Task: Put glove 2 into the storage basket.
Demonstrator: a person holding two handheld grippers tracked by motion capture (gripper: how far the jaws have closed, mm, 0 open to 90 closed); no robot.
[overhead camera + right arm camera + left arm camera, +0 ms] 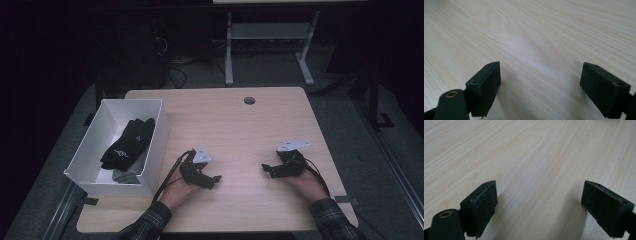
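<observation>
Two open grippers rest on the bare counter (235, 125), and the dark sock waits in the box.

Your left gripper (216, 178) sits near the front edge, beside the white box (111, 104) at the left edge. Your right gripper (265, 168) is near the right edge. Both have their fingers (484, 207) spread wide with only wood between them. The black sock (127, 142) lies in the box on top of a grey one (125, 176). It looks soft, light and floppy, so it will sag. Pinch it at a thick fold near the middle.
</observation>
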